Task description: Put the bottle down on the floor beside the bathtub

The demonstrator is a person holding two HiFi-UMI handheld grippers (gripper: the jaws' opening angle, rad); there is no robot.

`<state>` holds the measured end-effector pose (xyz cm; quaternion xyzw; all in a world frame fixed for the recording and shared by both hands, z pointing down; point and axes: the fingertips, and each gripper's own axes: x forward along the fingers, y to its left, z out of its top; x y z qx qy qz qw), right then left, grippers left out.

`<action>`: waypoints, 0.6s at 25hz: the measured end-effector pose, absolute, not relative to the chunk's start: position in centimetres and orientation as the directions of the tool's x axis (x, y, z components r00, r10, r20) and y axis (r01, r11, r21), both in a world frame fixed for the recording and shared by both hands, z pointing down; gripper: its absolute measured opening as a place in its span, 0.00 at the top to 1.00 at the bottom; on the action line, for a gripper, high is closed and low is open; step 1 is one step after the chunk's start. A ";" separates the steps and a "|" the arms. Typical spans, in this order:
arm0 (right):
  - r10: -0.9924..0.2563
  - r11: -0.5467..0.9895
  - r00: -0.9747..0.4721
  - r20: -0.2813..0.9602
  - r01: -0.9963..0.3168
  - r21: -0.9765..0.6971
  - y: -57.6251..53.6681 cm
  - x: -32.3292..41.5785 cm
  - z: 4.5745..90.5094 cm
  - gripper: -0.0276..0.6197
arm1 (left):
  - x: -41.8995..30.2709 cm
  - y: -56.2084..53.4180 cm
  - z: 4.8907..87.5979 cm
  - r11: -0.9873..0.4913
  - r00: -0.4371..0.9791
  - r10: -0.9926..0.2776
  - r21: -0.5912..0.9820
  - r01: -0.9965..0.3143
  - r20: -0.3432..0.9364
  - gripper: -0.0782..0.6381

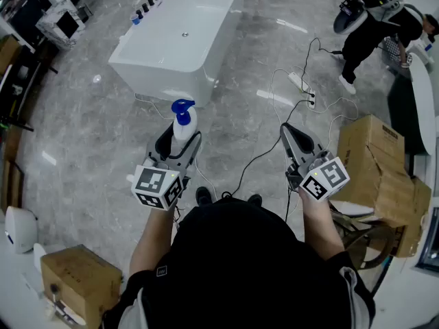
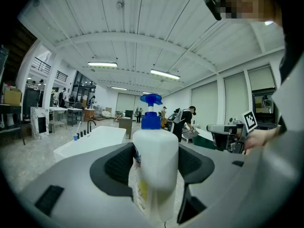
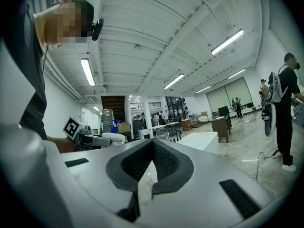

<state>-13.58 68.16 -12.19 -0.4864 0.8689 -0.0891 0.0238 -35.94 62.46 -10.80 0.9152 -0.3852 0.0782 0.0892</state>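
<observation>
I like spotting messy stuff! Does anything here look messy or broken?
Yes. Loose cables and a power strip sprawl across the floor right of the bathtub. The big cardboard box looks crumpled. The bottle stands upright, nothing spilled.

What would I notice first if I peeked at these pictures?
Probably the white bottle with the bright blue pump, held upright in the left claw in front of the person. Farther ahead, a big white bathtub stands on the shiny grey floor. The right claw is shut with nothing in it.
</observation>
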 end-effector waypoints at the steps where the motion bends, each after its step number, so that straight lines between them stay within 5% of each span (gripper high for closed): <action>1: -0.849 0.511 -0.526 0.046 -0.841 -0.178 68.1 -13.7 -12.1 0.91 | -36.0 62.4 -10.7 -0.688 0.692 -0.690 0.104 -0.718 0.212 0.51; 15: -0.856 0.504 -0.516 0.045 -0.850 -0.156 66.9 -17.8 -11.7 0.91 | -39.5 60.5 -9.7 -0.710 0.716 -0.667 0.112 -0.695 0.207 0.51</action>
